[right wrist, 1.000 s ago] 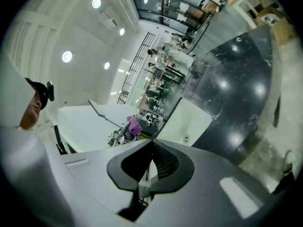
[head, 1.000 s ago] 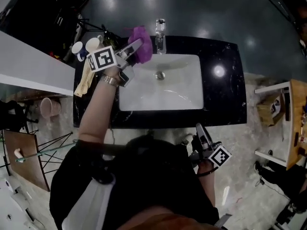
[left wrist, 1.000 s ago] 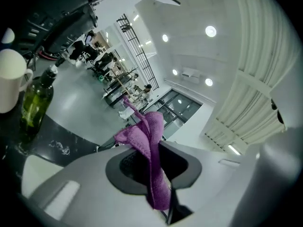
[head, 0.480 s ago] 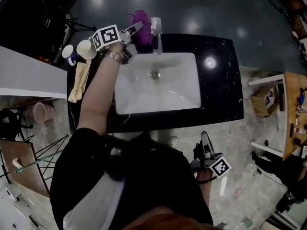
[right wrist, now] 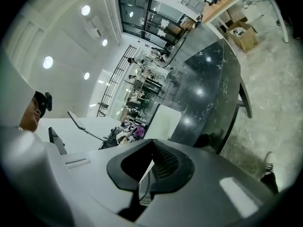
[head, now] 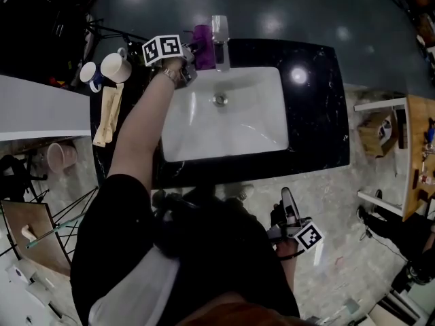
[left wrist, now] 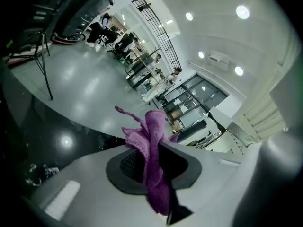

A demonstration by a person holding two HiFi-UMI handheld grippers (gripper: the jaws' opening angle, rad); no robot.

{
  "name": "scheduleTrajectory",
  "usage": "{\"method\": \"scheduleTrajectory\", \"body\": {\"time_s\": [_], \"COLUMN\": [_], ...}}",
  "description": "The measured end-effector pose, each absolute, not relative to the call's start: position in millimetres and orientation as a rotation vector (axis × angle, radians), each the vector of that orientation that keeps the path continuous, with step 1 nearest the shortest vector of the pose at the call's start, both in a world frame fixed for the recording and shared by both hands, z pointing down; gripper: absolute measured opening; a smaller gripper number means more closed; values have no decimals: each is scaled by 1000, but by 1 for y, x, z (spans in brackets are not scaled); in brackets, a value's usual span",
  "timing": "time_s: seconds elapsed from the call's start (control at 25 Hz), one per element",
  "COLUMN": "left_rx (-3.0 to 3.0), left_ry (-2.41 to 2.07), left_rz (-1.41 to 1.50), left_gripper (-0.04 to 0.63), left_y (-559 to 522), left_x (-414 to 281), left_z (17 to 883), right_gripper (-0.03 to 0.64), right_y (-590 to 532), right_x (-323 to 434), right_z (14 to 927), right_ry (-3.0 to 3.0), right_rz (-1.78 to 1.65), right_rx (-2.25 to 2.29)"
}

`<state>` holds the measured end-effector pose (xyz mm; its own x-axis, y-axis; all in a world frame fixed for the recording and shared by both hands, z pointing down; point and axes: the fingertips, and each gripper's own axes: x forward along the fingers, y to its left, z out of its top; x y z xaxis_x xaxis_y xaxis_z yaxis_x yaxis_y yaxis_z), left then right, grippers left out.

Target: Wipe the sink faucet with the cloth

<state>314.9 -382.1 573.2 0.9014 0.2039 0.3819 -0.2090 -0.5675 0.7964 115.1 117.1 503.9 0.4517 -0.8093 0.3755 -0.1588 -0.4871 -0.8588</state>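
1. Dark clothing on the person's torso (head: 204, 263) fills the bottom of the head view, with a paler patch at its lower left.
2. Low at the person's right side, the right gripper (head: 285, 197) hangs over pale marbled floor (head: 340, 202), well apart from the sink. In the right gripper view its jaws (right wrist: 150, 160) are pressed together with nothing between them.
3. Next comes the front edge of the black stone counter (head: 312, 114), which frames a white rectangular sink basin (head: 231, 131). The basin's drain (head: 219, 100) sits near its back wall.
4. The person's left forearm (head: 146, 128) reaches diagonally over the counter's left part towards the back rim of the basin, with a band on the wrist.
5. To the left of that arm, a pale beige strip (head: 107, 114) lies flat on the counter.
6. At the back rim, the left gripper (head: 194, 51) pinches the purple cloth (head: 202, 46). The left gripper view shows the cloth (left wrist: 152, 145) clamped between the dark pads, a crumpled bunch sticking out past the tips and a fold trailing back towards the camera.
7. The cloth sits right against the left side of the faucet (head: 221, 53), which stands at the middle of the basin's back edge. Whether it is pressing on the metal I cannot tell.
8. Left of the gripper's marker cube stand a white mug (head: 114, 66) and, beside it, a second mug (head: 88, 73).
9. Beyond the counter stretches a dark glossy floor (head: 306, 12) with light reflections on it.
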Motion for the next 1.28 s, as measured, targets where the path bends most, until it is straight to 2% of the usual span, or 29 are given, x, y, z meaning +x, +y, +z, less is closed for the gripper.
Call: {"method": "scheduleTrajectory", "body": {"time_s": [0.28,0.52,0.72,0.96,1.28], "left_rx": [2048,2179,2230,2150,2033], "left_ry": [48,202,337,478,554], "left_rz": [539,401,365,634,1254], "left_gripper": [64,66,66,67,66], "left_y": [-379,-372,-389,-390,-358], "left_x": [313,322,358,394,391], "left_z": [565,474,414,452,568], "right_gripper": [14,14,14,14,14], "right_y": [102,92,95,118,133], "right_x": [116,118,122,125,121], "right_z": [507,510,513,520,534], "right_ry": [830,841,819,715,628], "right_rz": [-1062,-1074,-1072,-1071,-1100], "right_rx": [-1891,-1862,-1845,-1842,-1846]}}
